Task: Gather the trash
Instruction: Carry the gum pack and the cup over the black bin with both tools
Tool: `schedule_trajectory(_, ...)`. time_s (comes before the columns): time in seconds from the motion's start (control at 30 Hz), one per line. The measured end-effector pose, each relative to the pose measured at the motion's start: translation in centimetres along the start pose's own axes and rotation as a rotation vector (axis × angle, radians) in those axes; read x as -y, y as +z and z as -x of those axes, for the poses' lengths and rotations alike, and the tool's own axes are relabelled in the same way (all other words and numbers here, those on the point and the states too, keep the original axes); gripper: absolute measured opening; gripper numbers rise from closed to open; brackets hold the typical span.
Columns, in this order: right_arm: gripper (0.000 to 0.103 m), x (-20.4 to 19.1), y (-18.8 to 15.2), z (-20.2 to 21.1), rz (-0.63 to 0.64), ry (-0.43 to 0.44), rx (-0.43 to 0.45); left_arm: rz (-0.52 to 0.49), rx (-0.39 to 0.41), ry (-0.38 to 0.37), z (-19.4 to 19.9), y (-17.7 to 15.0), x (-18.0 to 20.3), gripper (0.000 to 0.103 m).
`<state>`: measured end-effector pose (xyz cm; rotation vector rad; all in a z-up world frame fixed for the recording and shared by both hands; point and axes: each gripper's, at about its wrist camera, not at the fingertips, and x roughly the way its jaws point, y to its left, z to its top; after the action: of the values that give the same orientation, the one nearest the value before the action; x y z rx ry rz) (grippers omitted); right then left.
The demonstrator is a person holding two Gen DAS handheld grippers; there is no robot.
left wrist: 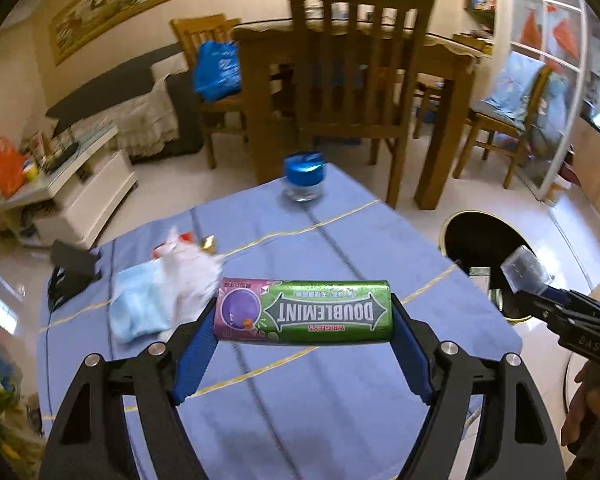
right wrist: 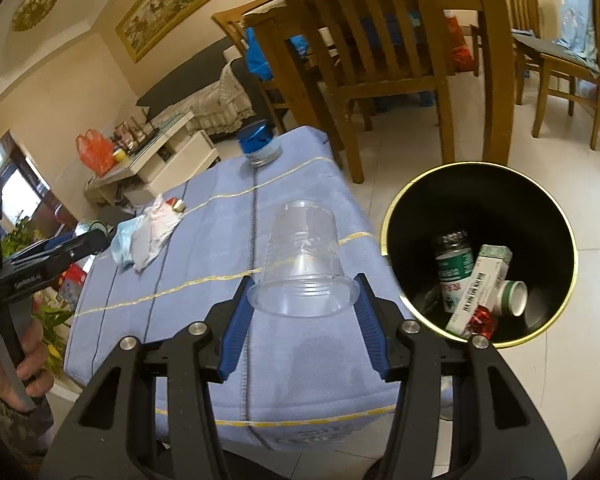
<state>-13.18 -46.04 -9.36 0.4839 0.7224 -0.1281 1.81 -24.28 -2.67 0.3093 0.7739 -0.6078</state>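
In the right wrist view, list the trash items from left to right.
Blue mask → white tissue → gold wrapper → blue-lidded jar → clear cup held by the right gripper → bin with bottles and a box inside.

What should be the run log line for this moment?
left hand-held gripper: holds gum tin | right hand-held gripper: holds plastic cup | bin: part-filled

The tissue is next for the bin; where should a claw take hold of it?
Grip the crumpled white tissue at its raised, bunched middle, coming from above. It lies loose on the blue cloth, overlapping a light-blue mask, so a low side approach would likely catch both.
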Motion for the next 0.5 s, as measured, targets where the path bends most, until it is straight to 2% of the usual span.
schedule_trajectory(0.3, 0.049, 4.3, 1.5, 1.3, -0.048, -0.061, 0.047, -0.092, 0.027, -0.025, -1.3, 0.8, 5.6, 0.077)
schedule_trajectory(0.5, 0.049, 6.6, 2.6, 2.0, -0.066, -0.098, 0.070, -0.128, 0.043, -0.055, -1.9, 1.5, 8.0, 0.077)
